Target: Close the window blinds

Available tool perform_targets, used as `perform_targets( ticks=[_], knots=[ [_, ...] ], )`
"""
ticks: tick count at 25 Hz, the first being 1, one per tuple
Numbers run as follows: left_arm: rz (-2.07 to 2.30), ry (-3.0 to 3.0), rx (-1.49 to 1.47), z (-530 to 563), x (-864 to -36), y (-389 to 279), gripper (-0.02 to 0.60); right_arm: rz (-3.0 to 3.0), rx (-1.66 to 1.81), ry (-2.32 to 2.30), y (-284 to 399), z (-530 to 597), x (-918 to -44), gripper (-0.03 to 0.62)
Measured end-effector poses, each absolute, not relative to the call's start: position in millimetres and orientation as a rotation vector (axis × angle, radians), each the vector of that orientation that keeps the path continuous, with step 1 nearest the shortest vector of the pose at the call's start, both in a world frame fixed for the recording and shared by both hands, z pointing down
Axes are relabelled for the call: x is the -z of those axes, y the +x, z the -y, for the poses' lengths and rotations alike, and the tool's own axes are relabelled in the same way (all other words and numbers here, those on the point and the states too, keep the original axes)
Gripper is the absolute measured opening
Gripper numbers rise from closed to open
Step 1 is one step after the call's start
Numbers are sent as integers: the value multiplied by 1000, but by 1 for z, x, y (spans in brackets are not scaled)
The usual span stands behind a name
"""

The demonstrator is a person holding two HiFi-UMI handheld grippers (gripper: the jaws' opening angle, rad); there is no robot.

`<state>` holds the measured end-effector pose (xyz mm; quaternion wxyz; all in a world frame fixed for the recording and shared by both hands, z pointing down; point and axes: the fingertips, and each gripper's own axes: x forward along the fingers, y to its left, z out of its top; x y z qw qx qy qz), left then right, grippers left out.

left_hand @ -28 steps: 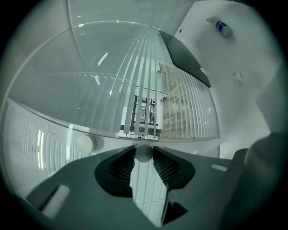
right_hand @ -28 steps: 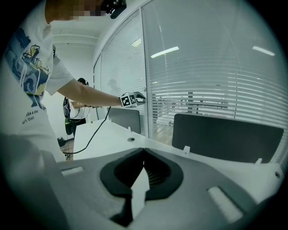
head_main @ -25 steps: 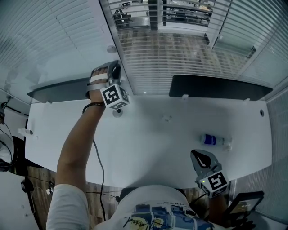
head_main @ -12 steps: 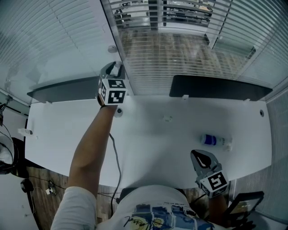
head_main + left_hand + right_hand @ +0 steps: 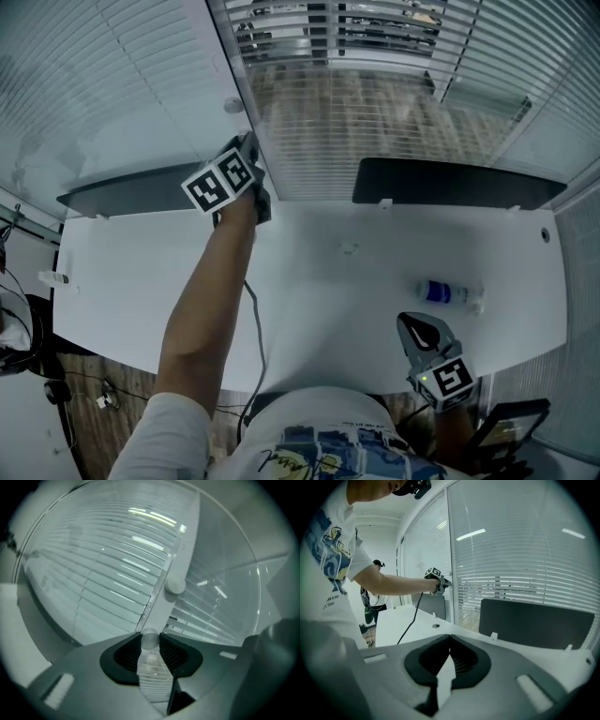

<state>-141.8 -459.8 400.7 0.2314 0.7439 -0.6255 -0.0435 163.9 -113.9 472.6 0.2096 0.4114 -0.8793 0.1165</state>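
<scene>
What seems a bottle (image 5: pixel 448 292) lies right on the table (image 5: pixel 309 309), blinds (image 5: pixel 375 122) behind it.

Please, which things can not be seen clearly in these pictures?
- Head view: the marker cube and the hand hide the jaws of the left hand-held gripper and the clear knob that it clamps.
- Head view: the bottle on the desk is too small for its label to be read.
- Every view: the picture's edge cuts off the top of the blinds.

Glossy blind slats (image 5: pixel 375 112), matt smooth desk (image 5: pixel 309 309), seemingly translucent plastic knob (image 5: pixel 150 639)
</scene>
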Motion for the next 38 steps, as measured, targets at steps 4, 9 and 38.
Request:
perform_targets(
  ticks=[4,9,38],
  knots=[
    [1585,1918,362,461,-401,-145,127,2441,-322,1146,166,113,-474,3],
    [1601,1965,321,460,-400,-144,127,2456,-312,1154,165,115,-470,3],
    [1897,2657,-2451,452,-411,-118,121,2458,-341,1148,167,110,-474,3]
  ],
)
